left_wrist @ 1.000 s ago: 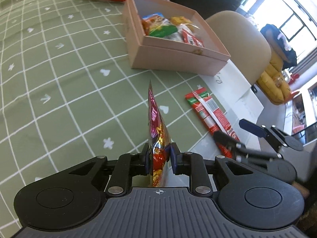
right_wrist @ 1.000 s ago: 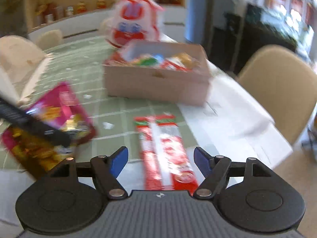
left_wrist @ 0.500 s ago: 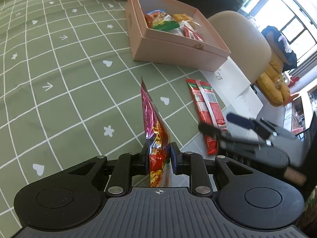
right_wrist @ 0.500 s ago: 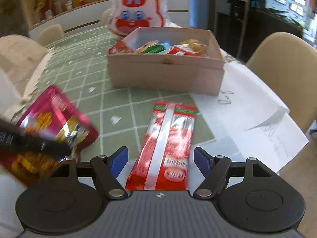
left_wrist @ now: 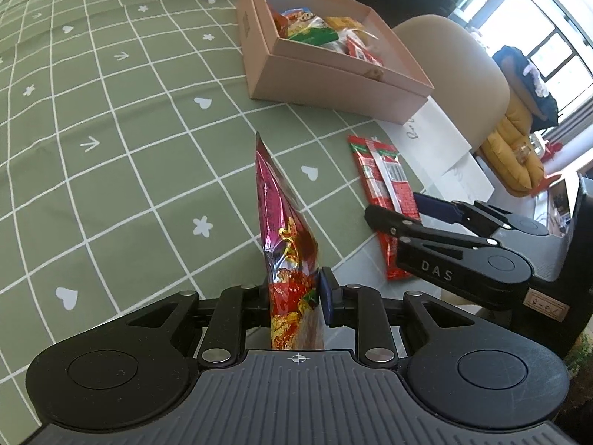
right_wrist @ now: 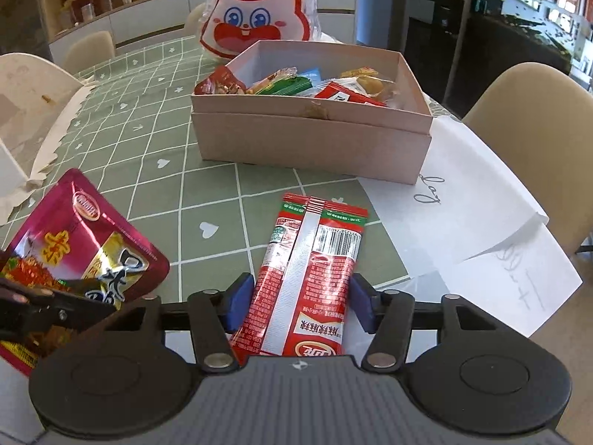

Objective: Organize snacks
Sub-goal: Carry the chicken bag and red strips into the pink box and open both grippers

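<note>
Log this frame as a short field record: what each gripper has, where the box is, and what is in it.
left gripper: shut on pink foil pouch, held on edge above the tablecloth
right gripper: jaws just closing, pads touching both sides of the red snack pack, which lies flat
box: open, beyond the red pack
box contents: mixed wrapped snacks

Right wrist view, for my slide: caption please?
Right claw closing around red snack packet, pink box beyond.

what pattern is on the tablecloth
Green tablecloth with a white grid, hearts, stars and arrows; clearest from the left wrist.
</note>
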Motion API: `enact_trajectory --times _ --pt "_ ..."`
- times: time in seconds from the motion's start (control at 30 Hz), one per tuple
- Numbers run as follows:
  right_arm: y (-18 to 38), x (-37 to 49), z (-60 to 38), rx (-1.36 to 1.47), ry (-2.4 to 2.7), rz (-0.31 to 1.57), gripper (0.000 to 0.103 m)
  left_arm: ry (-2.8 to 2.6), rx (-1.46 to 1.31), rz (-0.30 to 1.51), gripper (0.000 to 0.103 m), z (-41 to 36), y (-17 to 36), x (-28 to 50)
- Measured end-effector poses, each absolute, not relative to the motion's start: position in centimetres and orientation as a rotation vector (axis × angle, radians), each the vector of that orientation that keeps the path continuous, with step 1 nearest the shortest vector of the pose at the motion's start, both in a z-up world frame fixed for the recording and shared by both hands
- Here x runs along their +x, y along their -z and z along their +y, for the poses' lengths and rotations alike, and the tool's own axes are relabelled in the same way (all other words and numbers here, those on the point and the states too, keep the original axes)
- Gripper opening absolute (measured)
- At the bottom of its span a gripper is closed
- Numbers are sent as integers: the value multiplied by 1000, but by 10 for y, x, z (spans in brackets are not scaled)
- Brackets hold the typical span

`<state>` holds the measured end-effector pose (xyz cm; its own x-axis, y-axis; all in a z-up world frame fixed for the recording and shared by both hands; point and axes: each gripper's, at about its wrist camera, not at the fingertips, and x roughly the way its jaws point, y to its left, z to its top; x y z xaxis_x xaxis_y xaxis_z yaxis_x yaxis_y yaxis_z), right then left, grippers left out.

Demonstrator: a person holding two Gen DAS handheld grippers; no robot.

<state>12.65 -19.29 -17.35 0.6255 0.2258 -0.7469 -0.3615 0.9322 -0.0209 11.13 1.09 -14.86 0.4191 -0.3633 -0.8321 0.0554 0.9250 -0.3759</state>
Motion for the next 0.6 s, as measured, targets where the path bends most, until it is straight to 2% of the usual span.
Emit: enact_trajectory --times 0.17,0.3,0.43,0.6 --pt "166 117 -202 -160 -378 850 51 270 -318 1092 23 12 147 110" --pt "136 110 -226 -96 -397 828 50 342 -391 1056 22 18 133 113" --pt "69 113 -246 -133 -374 675 50 459 -447 962 22 21 84 144" --pt "-23 147 -256 -161 -358 494 50 477 -448 800 22 17 12 224"
